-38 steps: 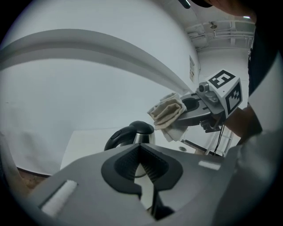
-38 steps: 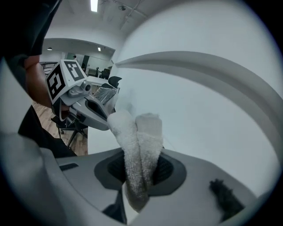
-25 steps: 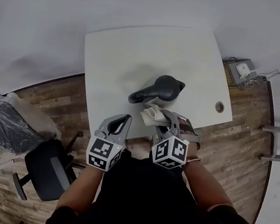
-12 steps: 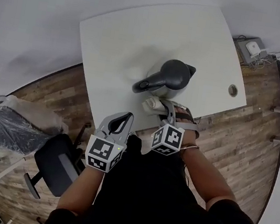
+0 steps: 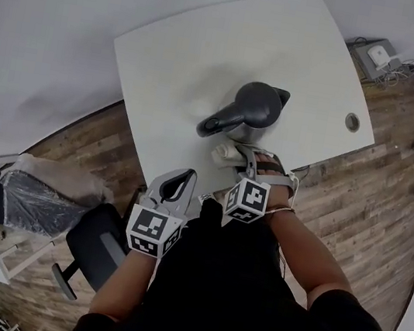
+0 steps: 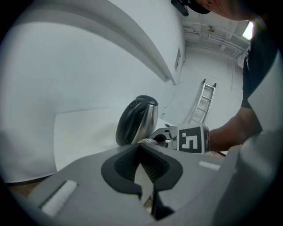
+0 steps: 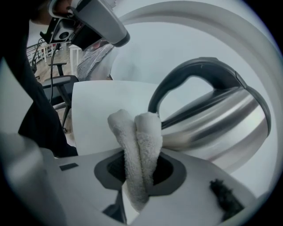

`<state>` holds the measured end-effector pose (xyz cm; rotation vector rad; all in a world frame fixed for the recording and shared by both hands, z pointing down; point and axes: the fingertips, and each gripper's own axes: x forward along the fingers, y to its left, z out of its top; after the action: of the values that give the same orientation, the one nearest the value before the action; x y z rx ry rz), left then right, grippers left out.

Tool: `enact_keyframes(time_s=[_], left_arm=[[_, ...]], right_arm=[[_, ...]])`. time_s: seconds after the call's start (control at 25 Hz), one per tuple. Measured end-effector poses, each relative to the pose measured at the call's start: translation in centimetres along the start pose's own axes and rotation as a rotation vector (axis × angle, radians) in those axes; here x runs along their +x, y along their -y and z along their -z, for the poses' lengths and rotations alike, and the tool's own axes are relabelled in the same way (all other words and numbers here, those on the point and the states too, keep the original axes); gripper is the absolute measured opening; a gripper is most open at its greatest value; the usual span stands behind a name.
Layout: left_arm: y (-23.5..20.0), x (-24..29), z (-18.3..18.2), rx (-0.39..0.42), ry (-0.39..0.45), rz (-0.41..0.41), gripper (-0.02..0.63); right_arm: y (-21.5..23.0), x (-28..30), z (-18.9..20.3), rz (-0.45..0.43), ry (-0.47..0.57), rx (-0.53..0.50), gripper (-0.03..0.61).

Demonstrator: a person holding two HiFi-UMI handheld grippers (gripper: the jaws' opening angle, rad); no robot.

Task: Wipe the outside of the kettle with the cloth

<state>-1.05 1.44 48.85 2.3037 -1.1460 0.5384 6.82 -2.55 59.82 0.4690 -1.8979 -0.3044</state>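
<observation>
A dark grey and steel kettle [image 5: 254, 107] stands on the white table [image 5: 203, 50], its handle [image 5: 218, 123] pointing toward me. My right gripper [image 5: 240, 157] is shut on a folded white cloth [image 5: 227, 153], which rests against the kettle's near lower side. In the right gripper view the cloth [image 7: 138, 141] sticks up from the right gripper [image 7: 140, 170], right beside the steel body of the kettle [image 7: 212, 123]. My left gripper [image 5: 178, 186] hangs shut and empty over the table's near edge, apart from the kettle [image 6: 137, 119].
The table has a cable hole [image 5: 352, 122] near its right edge. An office chair [image 5: 91, 247] and a plastic-wrapped chair [image 5: 30, 190] stand on the wooden floor at left. A ladder [image 6: 203, 103] leans on the far wall.
The head view has shifted slightly. My right gripper stays at the kettle's near side with the cloth. The left gripper has barely moved.
</observation>
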Motion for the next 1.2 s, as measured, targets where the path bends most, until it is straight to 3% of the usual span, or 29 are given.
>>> enact_keyframes(time_s=[0.24, 0.32, 0.44, 0.6, 0.68, 0.76, 0.92, 1.2], left_arm=[[0.7, 0.3, -2.2, 0.026, 0.032, -0.012, 0.008], [1.0, 0.5, -3.1, 0.031, 0.047, -0.021, 0.008], [1.5, 0.5, -4.6, 0.040, 0.073, -0.044, 0.008], [2.6, 0.5, -6.9, 0.048, 0.116, -0.079, 0.008], [3.3, 0.6, -7.5, 0.055, 0.125, -0.097, 0.008], [4.0, 0.7, -8.0, 0.064, 0.130, -0.117, 0.008], [5.0, 1.1, -9.1, 0.080, 0.136, -0.165, 0.008], [6.9, 2.7, -9.8, 0.052, 0.123, -0.224, 0.008]], right_arm=[[1.9, -3.8, -1.1, 0.046, 0.101, 0.039, 0.095], [2.7, -5.9, -1.8, 0.021, 0.184, 0.127, 0.095], [4.7, -10.0, -3.0, -0.105, 0.398, 0.425, 0.095], [10.1, -14.6, -1.7, -0.327, 0.727, 1.012, 0.095], [12.8, -15.5, -0.1, -0.393, 0.849, 1.219, 0.095], [15.0, -15.9, 1.5, -0.457, 0.945, 1.362, 0.095], [17.4, -15.8, 3.5, -0.558, 1.040, 1.474, 0.095], [18.4, -13.1, 7.4, -0.660, 1.045, 1.595, 0.095]])
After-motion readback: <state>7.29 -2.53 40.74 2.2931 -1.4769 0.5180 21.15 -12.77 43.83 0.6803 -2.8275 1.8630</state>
